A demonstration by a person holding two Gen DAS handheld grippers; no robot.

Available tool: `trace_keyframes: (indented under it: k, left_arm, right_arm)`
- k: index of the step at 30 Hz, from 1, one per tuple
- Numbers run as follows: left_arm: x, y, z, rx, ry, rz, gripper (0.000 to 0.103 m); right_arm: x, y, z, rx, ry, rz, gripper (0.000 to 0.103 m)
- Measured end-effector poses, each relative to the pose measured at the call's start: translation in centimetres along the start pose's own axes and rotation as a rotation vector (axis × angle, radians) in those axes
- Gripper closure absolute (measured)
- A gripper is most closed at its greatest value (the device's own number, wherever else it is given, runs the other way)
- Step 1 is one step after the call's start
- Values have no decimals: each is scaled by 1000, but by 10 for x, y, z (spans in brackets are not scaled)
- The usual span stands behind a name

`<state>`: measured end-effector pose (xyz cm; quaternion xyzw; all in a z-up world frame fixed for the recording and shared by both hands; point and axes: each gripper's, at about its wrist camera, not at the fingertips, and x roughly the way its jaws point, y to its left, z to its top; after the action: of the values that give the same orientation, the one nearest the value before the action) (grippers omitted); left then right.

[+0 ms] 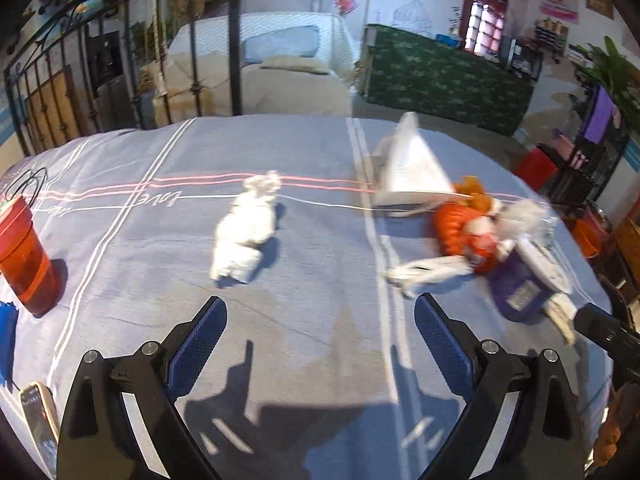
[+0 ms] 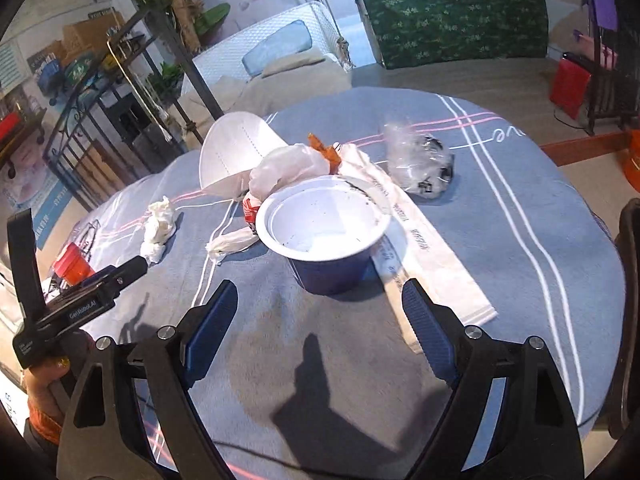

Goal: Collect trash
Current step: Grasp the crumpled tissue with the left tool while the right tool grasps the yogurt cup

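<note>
Both tongs stood released and empty: right tongs (image 2: 320, 320) low in the frame, just below the blue cup (image 2: 328, 240) at centre; left tongs (image 1: 320, 344) at the bottom, crumpled tissue (image 1: 244, 232) above them on the tabletop (image 1: 320, 280).

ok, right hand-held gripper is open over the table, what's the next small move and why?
Probably ease the right hand-held gripper forward and down around the blue cup. Its jaws stand open and empty, and the cup sits upright straight ahead, nearest of the trash, with bare cloth between.
</note>
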<state>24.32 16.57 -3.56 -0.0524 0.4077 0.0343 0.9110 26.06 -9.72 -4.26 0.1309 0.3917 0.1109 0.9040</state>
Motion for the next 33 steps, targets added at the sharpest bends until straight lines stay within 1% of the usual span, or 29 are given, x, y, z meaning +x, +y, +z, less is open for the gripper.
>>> trace_keyframes:
  k: [3,5,7,9,10,13,15,16,17,18,21,24,26,33]
  left_arm:
    - [18,17,12,-14,28,14,10]
    - [32,23,22,-2,40,44,10]
    - [47,31,31,7,49,54,10]
    - [62,39,39,11,72,66,11]
    - [69,44,44,2,80,69,12]
    - [83,53,50,-11,113,63,21]
    - [87,56,51,-21,117,61,37]
    - [87,56,51,-27,118,59,40]
    - [87,57,50,-33,119,57,48]
    - [87,58,50,-38,117,56,57]
    - [83,56,50,-43,95,49,68]
    - [75,55,48,-48,78,41,71]
    - [67,50,45,-55,63,28,73]
    - [30,35,32,-60,5,-15,73]
  right_arm:
    - [23,9,9,5,25,-11,19]
    - [42,12,16,17,47,-38,19]
    - [57,13,23,38,67,-51,19]
    - [67,13,28,54,62,-64,19]
    - [74,13,32,59,62,-92,19]
    - [83,11,39,78,58,-111,19]
    - [88,9,42,91,58,-122,20]
    - [94,7,44,97,67,-133,22]
    - [98,5,46,105,78,-136,32]
    - [101,4,47,115,90,-135,31]
    - [99,4,49,115,72,-132,32]
    - [89,2,45,99,59,-128,32]
    - [82,4,43,98,57,-105,32]
    - [49,12,33,41,18,-95,32]
